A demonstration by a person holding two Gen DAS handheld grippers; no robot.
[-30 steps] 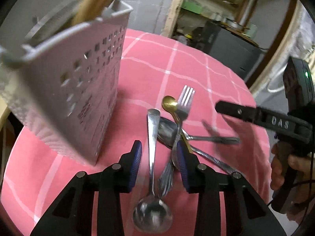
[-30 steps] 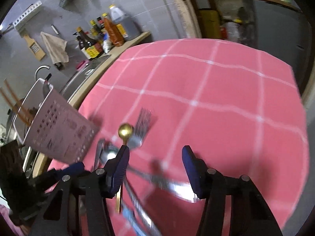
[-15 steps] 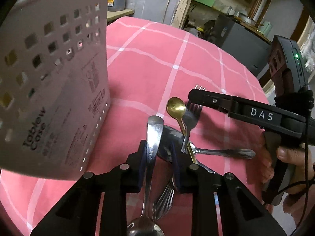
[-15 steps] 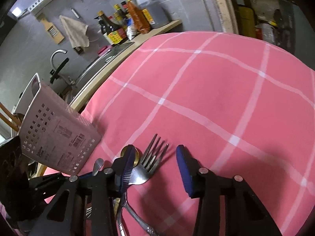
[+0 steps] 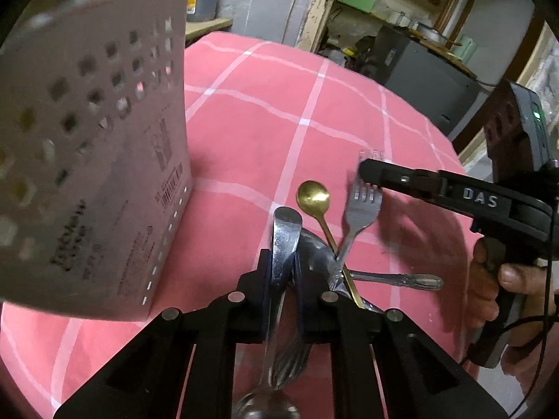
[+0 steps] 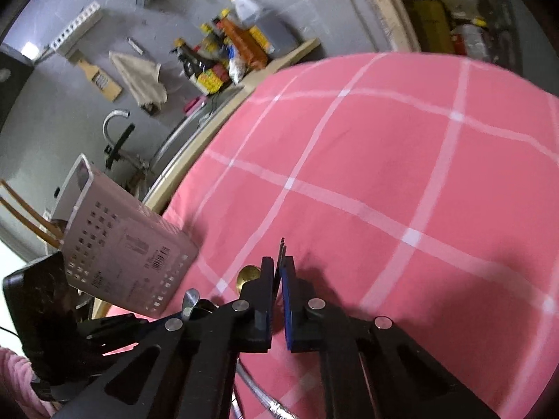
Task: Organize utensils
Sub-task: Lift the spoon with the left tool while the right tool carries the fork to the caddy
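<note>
My left gripper (image 5: 283, 265) is shut on the handle of a steel spoon (image 5: 285, 234) over the pink cloth. My right gripper (image 6: 278, 274) is shut on the head of a steel fork (image 5: 361, 206); its tines (image 6: 281, 248) stick out past the pads. In the left wrist view the right gripper (image 5: 370, 171) reaches in from the right. A gold spoon (image 5: 313, 197) and other steel cutlery (image 5: 394, 279) lie in a pile between them. The white perforated utensil holder (image 5: 94, 174) stands at the left, and it also shows in the right wrist view (image 6: 129, 255).
The round table has a pink checked cloth (image 6: 401, 181). Behind its far edge are a sink with a tap (image 6: 117, 129) and sauce bottles (image 6: 227, 52). Wooden chopsticks (image 6: 24, 209) stick out of the holder. Shelves and a dark cabinet (image 5: 426, 70) stand behind the table.
Both grippers have closed: the left on the steel spoon's handle, the right on the fork's head. The right gripper moved forward over the fork.
</note>
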